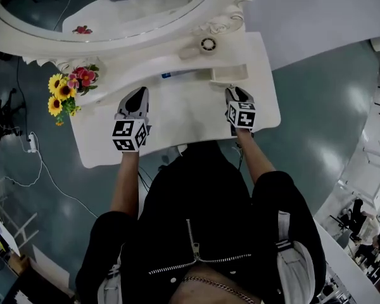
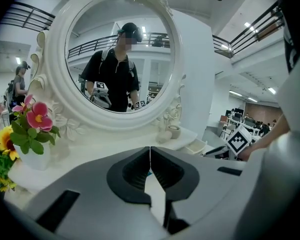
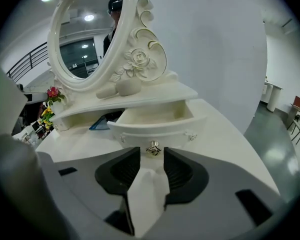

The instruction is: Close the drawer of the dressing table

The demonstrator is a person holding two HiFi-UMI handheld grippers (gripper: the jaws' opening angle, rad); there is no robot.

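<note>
The drawer (image 3: 155, 124) stands open just ahead of the right hand-held gripper (image 3: 151, 154), whose spread jaws flank its knob (image 3: 153, 148). The left hand-held gripper (image 2: 150, 151), jaws pressed together, is over the desk (image 2: 85, 156), flowers (image 2: 25, 129) to its left.

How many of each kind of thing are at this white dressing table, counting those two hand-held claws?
Grippers: 2 (left gripper, right gripper)
Mirror: 1
Open drawer: 1
Flower bunch: 1
Blue item: 1
White round object: 1
Total: 7
</note>
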